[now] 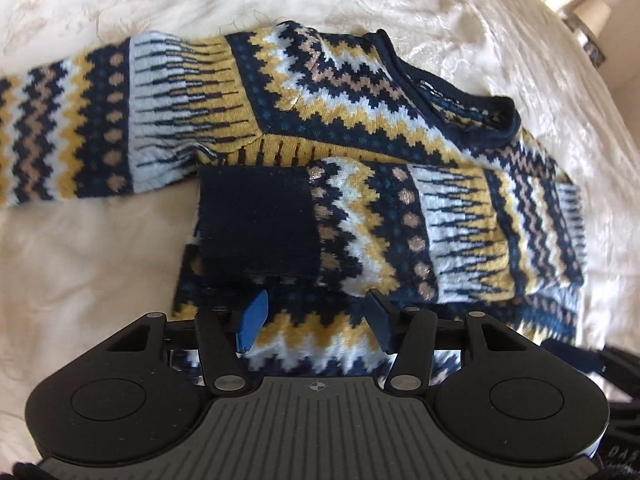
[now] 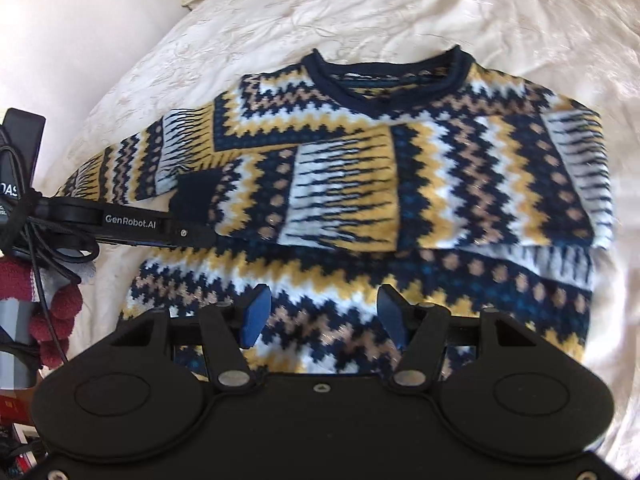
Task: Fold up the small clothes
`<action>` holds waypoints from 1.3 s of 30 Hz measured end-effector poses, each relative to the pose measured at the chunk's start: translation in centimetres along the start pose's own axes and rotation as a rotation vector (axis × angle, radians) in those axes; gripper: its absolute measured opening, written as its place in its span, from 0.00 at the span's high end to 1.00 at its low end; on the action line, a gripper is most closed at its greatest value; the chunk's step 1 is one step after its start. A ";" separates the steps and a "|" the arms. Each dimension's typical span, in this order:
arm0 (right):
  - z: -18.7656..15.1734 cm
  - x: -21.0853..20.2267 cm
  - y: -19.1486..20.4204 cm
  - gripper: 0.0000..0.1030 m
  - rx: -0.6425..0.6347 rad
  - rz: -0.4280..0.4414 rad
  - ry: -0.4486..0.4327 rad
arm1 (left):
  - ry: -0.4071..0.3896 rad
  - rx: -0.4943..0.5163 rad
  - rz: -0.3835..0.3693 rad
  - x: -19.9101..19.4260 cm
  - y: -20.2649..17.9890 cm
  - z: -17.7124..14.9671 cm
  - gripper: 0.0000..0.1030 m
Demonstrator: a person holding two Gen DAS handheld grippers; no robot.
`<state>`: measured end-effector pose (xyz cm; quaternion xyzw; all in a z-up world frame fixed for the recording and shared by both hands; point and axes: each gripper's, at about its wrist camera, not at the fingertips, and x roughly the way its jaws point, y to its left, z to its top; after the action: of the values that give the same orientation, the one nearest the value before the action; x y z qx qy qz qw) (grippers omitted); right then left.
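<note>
I see a cream bedspread (image 2: pixel 500 20) filling both views, wrinkled, with the sweater (image 2: pixel 360 208) lying flat on it, spread ahead of both grippers. Neckline (image 2: pixel 384 80) sits at the far side from the right gripper (image 2: pixel 322 316). One sleeve (image 2: pixel 344 192) is folded across the chest ahead of that gripper, its navy cuff (image 2: pixel 196 196) to the left. The other sleeve (image 1: pixel 80 128) stretches out sideways, ahead and left of the left gripper (image 1: pixel 316 320).

Left gripper: released, blue pads (image 1: pixel 252 322) apart over the lower body, the cuff just ahead of the left pad; touching cloth or not, I cannot tell.

Right gripper: released, pads (image 2: pixel 256 316) apart above the hem region, nothing between them.
</note>
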<state>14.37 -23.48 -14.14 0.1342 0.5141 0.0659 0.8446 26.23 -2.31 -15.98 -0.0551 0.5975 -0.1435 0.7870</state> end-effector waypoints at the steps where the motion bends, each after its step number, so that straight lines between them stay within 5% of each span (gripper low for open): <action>1: -0.1 -0.1 -0.2 0.38 0.005 -0.003 0.001 | -0.008 -0.027 -0.010 0.1 0.2 0.1 0.49; 15: 0.3 0.5 -1.3 0.37 0.003 0.010 0.024 | -0.041 -0.299 -0.032 1.3 2.3 1.4 0.50; 19: 0.3 0.8 -1.5 0.38 0.003 0.011 0.033 | -0.047 -0.356 -0.015 1.6 2.1 2.0 0.82; 22: 0.3 0.9 -1.8 0.38 0.009 0.008 0.036 | -0.105 -0.265 0.025 0.3 0.4 2.7 0.92; 27: 0.4 0.5 -2.7 0.38 0.033 -0.001 0.023 | -0.304 -0.020 0.071 -4.2 -2.9 3.5 0.92; 34: 2.1 0.8 -5.0 0.37 0.085 -0.047 -0.021 | -0.097 -0.119 0.088 0.9 0.2 3.5 0.89; 39: 4.6 1.4 -7.1 0.34 0.091 -0.098 -0.048 | -0.065 -0.109 0.086 1.4 0.9 2.4 0.78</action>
<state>18.90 -30.66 -15.46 0.1488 0.5020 -0.0025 0.8520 28.99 -2.03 -16.84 -0.0765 0.5805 -0.0750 0.8072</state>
